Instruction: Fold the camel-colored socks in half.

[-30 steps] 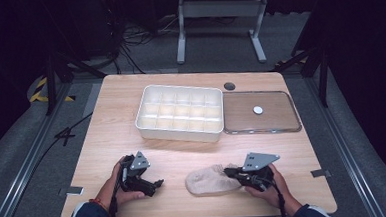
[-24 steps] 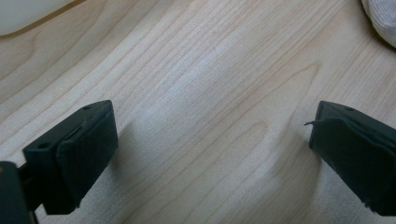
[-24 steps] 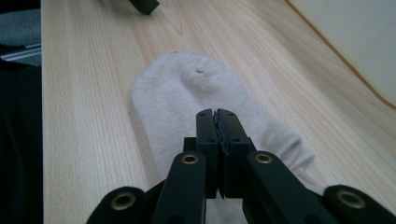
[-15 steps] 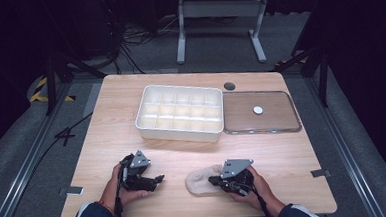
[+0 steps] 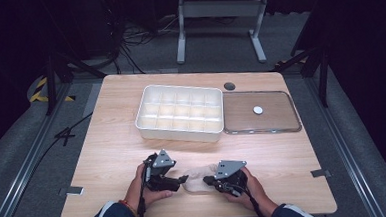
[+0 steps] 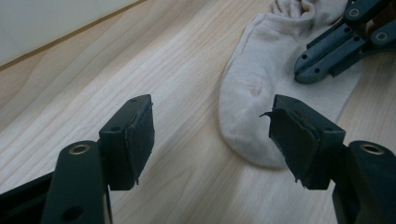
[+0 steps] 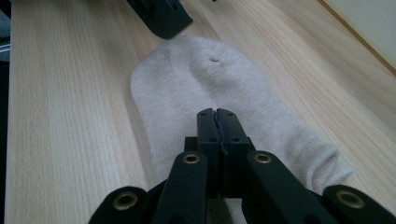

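A beige sock (image 5: 197, 177) lies flat near the table's front edge, between my two grippers. My left gripper (image 5: 182, 180) is at its toe end. In the left gripper view the left gripper (image 6: 212, 126) is open, its jaws have just been closing, and the sock's toe (image 6: 261, 93) lies ahead beside the right-hand jaw, untouched by the pads. My right gripper (image 7: 217, 114) is shut, its tips lying over the middle of the sock (image 7: 201, 84). I cannot tell whether any fabric is pinched. The left gripper view also catches the right gripper (image 6: 322, 60) resting on the sock.
A white compartment tray (image 5: 180, 131) stands at the middle of the table. Its clear lid (image 5: 282, 126), with a white knob (image 5: 257, 110), lies flat to the right. A dark round hole (image 5: 229, 86) sits behind them. The front edge is close behind both hands.
The left gripper has moved right toward the sock's toe and its jaws have narrowed. The right gripper has shifted left onto the sock and stays shut.
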Action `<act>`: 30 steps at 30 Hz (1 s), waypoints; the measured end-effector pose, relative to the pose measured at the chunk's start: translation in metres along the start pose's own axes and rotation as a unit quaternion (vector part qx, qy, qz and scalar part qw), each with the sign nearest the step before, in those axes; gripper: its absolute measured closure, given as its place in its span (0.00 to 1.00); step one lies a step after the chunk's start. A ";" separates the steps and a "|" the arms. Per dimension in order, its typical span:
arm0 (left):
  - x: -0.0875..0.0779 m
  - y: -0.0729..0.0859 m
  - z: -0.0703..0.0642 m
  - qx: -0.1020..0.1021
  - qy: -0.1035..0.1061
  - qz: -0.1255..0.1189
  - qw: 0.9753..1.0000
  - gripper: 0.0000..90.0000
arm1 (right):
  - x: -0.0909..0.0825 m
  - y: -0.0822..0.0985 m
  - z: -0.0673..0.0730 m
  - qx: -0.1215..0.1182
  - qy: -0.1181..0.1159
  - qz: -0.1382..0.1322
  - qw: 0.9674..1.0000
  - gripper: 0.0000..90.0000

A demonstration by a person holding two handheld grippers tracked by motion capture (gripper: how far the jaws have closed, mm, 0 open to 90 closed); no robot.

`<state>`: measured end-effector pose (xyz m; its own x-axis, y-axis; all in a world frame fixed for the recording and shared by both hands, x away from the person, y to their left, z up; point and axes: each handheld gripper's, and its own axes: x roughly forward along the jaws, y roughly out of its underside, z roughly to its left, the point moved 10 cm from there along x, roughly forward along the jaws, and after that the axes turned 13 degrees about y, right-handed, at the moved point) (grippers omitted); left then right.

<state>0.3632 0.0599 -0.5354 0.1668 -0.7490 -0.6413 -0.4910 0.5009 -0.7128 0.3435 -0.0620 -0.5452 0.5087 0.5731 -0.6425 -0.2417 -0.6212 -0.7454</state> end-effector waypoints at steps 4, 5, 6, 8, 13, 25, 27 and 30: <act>0.009 -0.002 0.000 0.004 -0.007 0.007 1.000 0.36 | 0.002 -0.002 0.000 -0.003 0.004 -0.002 1.000 1.00; 0.011 -0.001 0.001 0.009 -0.016 0.016 1.000 0.37 | 0.003 -0.003 0.001 -0.005 0.005 -0.002 1.000 1.00; 0.011 -0.001 0.001 0.009 -0.016 0.016 1.000 0.37 | 0.003 -0.003 0.001 -0.003 0.004 -0.002 1.000 1.00; 0.017 0.004 0.003 0.014 -0.029 0.038 0.999 0.38 | 0.004 -0.003 0.001 -0.001 0.003 -0.002 1.000 1.00; 0.018 0.003 0.004 0.018 -0.032 0.036 0.999 0.38 | 0.003 -0.003 0.001 -0.004 0.004 -0.002 1.000 0.99; 0.019 0.001 -0.007 0.027 -0.011 0.059 0.998 0.68 | 0.003 -0.002 -0.001 0.002 -0.005 -0.002 1.000 0.99; 0.019 0.001 -0.008 0.027 -0.006 0.059 0.998 0.71 | 0.003 -0.002 0.000 -0.002 -0.004 -0.001 1.000 0.99; 0.020 0.002 -0.010 0.021 0.006 0.058 0.998 0.78 | 0.002 -0.002 0.000 -0.006 -0.001 0.000 1.000 0.99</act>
<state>0.3574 0.0418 -0.5465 0.1005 -0.6898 -0.7170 -0.4703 0.6021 -0.6452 0.3455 -0.0597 -0.5452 0.5070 0.5749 -0.6422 -0.2317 -0.6268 -0.7439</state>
